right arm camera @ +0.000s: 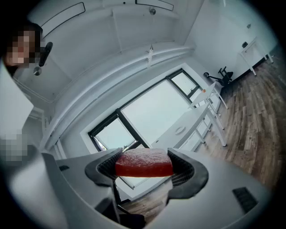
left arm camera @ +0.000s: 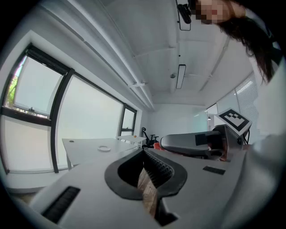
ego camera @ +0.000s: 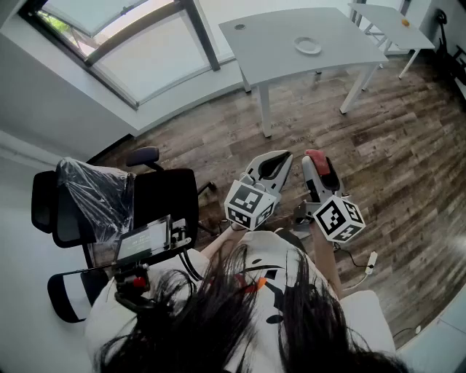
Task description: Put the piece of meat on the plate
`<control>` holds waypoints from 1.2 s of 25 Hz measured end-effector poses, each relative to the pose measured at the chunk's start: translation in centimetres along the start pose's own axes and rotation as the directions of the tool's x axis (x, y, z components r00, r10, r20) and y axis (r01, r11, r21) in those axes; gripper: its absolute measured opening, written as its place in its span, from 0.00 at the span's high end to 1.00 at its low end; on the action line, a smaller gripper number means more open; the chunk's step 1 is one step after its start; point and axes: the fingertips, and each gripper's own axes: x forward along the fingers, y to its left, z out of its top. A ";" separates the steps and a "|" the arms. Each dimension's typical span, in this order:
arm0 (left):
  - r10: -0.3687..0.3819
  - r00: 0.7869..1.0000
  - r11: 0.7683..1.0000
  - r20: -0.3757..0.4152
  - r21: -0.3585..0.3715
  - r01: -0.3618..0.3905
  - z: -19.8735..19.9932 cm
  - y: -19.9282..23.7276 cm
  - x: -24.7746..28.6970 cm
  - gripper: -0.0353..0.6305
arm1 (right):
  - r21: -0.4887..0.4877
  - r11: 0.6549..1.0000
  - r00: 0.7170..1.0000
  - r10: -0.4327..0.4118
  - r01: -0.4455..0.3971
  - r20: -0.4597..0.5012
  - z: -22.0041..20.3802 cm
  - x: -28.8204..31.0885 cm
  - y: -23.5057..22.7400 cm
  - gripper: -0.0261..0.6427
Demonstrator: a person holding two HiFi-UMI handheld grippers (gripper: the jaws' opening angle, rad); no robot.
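1. The piece of meat point(right arm camera: 144, 163) is picked up. It sits squarely between the fingers point(right arm camera: 184, 167) of the right gripper point(ego camera: 320, 166), which are spread wide around it and pressing on both ends, held out level in mid-air.
2. The left gripper point(ego camera: 277, 162) has nothing. Its fingers are brought together at the tips, with only floor showing through the gap behind them.
3. And the plate point(ego camera: 307, 46)? It's sitting bare on the desk point(ego camera: 277, 44) across the wooden floor, well apart from both grippers.
4. So I'd call the pick-up done; the carry to the desk and the set-down on the plate are both left.
5. The count: one piece of meat, one plate, two grippers. There are two desks, the farther desk point(ego camera: 378, 18) carrying one small orange thing point(ego camera: 405, 22).
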 end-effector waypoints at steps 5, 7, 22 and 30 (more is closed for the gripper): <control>0.004 1.000 1.000 -0.001 -0.003 -0.004 0.1 0.2 0.1 0.94 | 0.022 1.000 1.000 0.007 -0.007 0.001 0.0 0.2 0.1 0.48; 0.002 1.000 1.000 -0.005 -0.002 -0.002 0.0 0.3 0.1 0.94 | 0.028 1.000 1.000 0.011 -0.011 -0.002 -0.1 0.3 0.1 0.48; 0.006 1.000 1.000 -0.013 -0.014 -0.006 -0.4 0.5 -0.1 0.94 | 0.025 1.000 1.000 -0.004 0.004 -0.027 -0.7 0.2 -0.3 0.48; 0.004 1.000 1.000 -0.024 -0.012 -0.004 -1.3 -1.9 1.0 0.94 | 0.040 0.999 0.999 -0.004 0.005 -0.032 -0.4 -1.7 -2.4 0.48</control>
